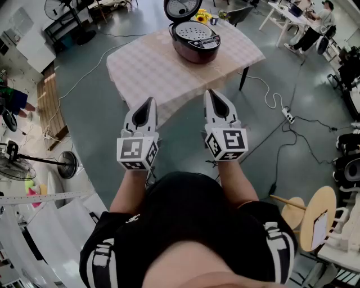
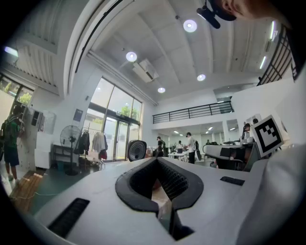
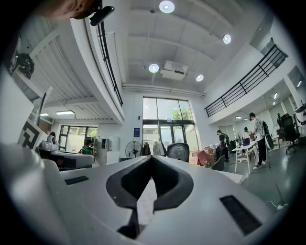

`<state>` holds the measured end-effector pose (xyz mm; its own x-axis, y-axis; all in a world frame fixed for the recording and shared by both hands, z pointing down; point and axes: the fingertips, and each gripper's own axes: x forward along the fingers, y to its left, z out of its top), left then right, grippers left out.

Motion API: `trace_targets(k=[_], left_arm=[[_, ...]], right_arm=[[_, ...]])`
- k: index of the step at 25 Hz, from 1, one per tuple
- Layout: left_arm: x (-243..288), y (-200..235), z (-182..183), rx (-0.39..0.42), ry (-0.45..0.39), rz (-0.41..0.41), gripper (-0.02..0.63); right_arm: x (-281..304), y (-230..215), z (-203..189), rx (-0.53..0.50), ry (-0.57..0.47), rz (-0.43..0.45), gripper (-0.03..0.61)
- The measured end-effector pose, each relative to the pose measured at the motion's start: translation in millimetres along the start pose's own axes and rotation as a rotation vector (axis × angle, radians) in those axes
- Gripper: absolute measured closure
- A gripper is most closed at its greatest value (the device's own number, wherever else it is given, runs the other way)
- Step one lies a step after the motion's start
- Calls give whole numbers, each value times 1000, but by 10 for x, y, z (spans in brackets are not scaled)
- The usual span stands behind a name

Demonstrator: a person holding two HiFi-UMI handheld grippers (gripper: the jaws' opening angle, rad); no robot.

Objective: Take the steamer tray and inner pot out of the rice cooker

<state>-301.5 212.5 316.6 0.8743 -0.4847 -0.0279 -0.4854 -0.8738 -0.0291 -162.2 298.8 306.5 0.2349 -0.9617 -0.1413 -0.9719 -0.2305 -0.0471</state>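
Observation:
A dark red rice cooker [image 1: 195, 42] stands on the far part of a table with a checked cloth [image 1: 152, 67], its lid [image 1: 182, 8] raised. Inside it a pale perforated steamer tray [image 1: 194, 31] shows; the inner pot is hidden under it. My left gripper [image 1: 148, 102] and right gripper [image 1: 215, 95] are held side by side in front of the person's body, short of the table's near edge, both shut and empty. Each gripper view looks level across the room past its closed jaws; the left gripper [image 2: 158, 184] and right gripper [image 3: 146, 184] hold nothing.
A power cable and strip [image 1: 288, 115] trail over the floor right of the table. Standing fans [image 1: 34, 163] are at the left, a round wooden stool [image 1: 318, 216] at the right. People sit at desks [image 1: 309, 22] at the far right. Yellow flowers [image 1: 202, 17] sit behind the cooker.

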Motion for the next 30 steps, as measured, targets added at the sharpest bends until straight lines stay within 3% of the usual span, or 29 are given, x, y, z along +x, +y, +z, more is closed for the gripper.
trace_targets(k=[5, 17, 30], left_arm=[[70, -71, -89, -48, 24, 6, 611], [156, -156, -27, -14, 18, 16, 611], [106, -797, -13, -13, 0, -4, 611]], right_arm=[[-50, -137, -84, 19, 13, 5, 578], [-61, -336, -56, 14, -6, -18, 578], [-559, -733, -21, 2, 11, -47, 578]])
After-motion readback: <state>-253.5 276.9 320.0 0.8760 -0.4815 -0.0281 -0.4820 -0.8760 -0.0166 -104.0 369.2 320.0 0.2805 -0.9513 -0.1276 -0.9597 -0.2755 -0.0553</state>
